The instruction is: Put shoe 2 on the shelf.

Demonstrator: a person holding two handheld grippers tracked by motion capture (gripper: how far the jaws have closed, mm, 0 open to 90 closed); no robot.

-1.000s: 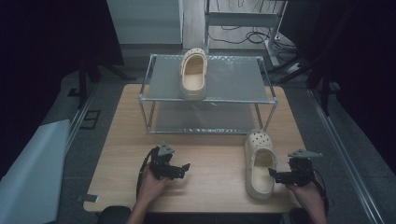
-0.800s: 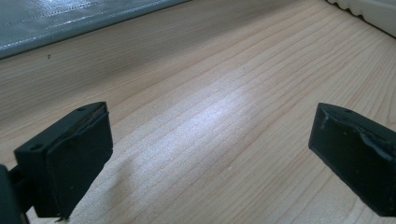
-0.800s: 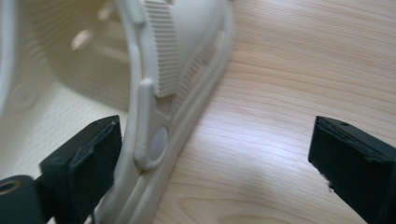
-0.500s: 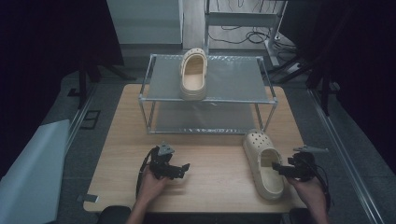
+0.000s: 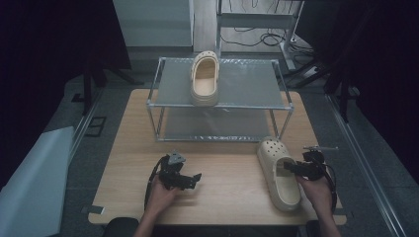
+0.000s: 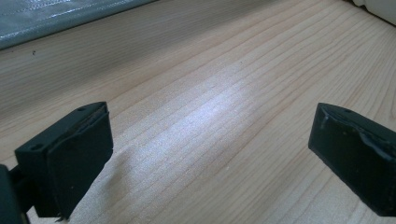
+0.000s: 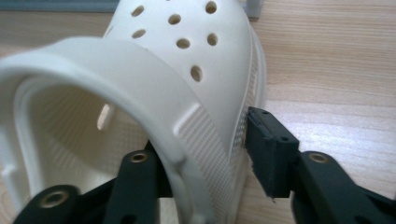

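Observation:
A cream clog (image 5: 277,174) lies on the wooden table (image 5: 232,197) at the right, toe toward the rack. My right gripper (image 5: 290,168) has its jaws astride the clog's right side wall (image 7: 210,140), one inside and one outside. They have just been closing, and the outer pad (image 7: 268,147) now presses on the wall. A second cream clog (image 5: 204,79) sits on the top shelf of the metal rack (image 5: 247,84). My left gripper (image 5: 193,180) rests low on the table at the left, open, with bare wood between its pads (image 6: 70,154).
The rack stands across the back half of the table, with a lower shelf (image 5: 217,126) beneath. A pale board (image 5: 34,182) lies off the table's left edge. Cables and dark stands (image 5: 341,79) sit beyond the rack.
My right gripper has moved left onto the clog and its jaws have closed around the side wall. The clog's heel has swung slightly to the right. The left gripper has stayed put.

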